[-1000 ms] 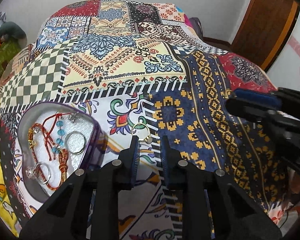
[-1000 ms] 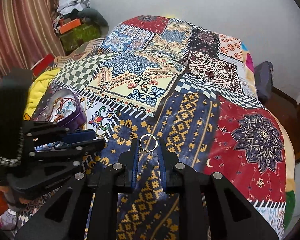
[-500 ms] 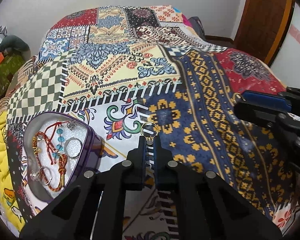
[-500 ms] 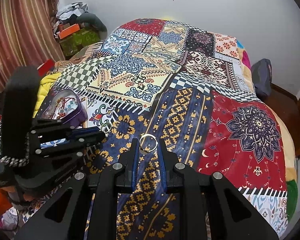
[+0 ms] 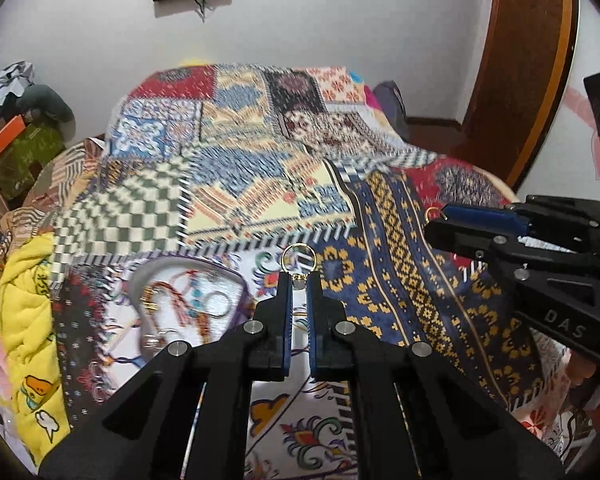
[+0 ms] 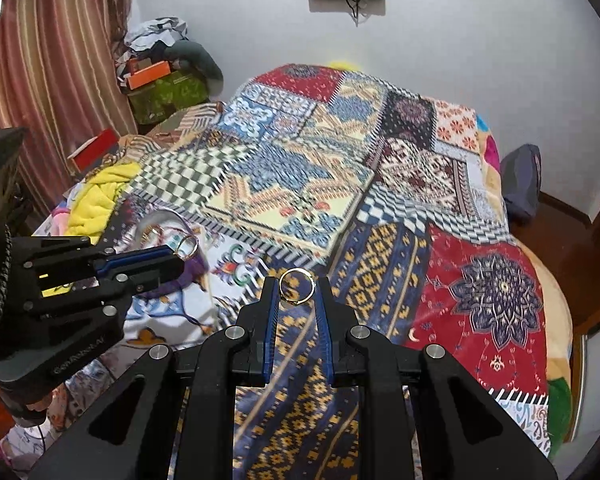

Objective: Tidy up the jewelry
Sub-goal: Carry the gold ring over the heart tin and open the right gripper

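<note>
Now both lifted off quilt [image 5: 400, 240], left tool [image 5: 299, 280] pinching earring [image 5: 299, 258], right tool [image 6: 297, 284] clamping ring [image 6: 297, 286].

Bed [image 6: 500, 280] under patchwork cover; purple heart-shaped jewelry tin [image 5: 188, 300] on it, yellow cloth [image 5: 24, 300] at edge.

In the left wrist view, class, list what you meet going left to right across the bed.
yellow cloth → jewelry tin → gold ring held by the left tongs → right tongs
</note>
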`<act>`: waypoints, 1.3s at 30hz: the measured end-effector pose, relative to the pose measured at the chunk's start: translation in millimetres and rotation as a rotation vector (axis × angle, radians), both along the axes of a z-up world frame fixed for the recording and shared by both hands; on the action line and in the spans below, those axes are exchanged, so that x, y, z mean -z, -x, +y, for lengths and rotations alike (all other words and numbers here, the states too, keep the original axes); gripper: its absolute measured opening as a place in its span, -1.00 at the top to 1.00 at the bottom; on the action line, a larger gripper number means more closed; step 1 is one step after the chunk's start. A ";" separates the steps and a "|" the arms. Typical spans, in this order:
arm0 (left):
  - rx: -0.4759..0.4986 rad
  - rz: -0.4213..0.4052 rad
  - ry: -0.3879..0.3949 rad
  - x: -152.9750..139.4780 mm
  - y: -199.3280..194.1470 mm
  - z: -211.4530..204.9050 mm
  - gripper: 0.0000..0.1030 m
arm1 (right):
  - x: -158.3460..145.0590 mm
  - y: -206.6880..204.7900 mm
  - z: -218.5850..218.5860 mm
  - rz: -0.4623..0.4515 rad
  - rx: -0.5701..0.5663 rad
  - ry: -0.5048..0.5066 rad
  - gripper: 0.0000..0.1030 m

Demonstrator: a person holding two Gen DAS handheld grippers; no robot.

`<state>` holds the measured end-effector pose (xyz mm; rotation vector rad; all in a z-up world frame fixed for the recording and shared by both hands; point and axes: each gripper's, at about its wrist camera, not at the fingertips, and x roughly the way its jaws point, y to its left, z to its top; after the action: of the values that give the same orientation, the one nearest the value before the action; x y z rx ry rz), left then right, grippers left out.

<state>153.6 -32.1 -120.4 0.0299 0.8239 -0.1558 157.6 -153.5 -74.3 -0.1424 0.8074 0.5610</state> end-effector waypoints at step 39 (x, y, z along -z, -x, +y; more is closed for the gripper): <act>-0.096 0.036 0.085 32.8 -8.2 102.9 0.91 | 35.8 -25.6 118.8 0.113 -0.195 -0.020 0.69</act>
<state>161.8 70.8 -153.3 -0.0922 0.8526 -0.1013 183.2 -34.7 -110.1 -0.1733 0.9031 0.7665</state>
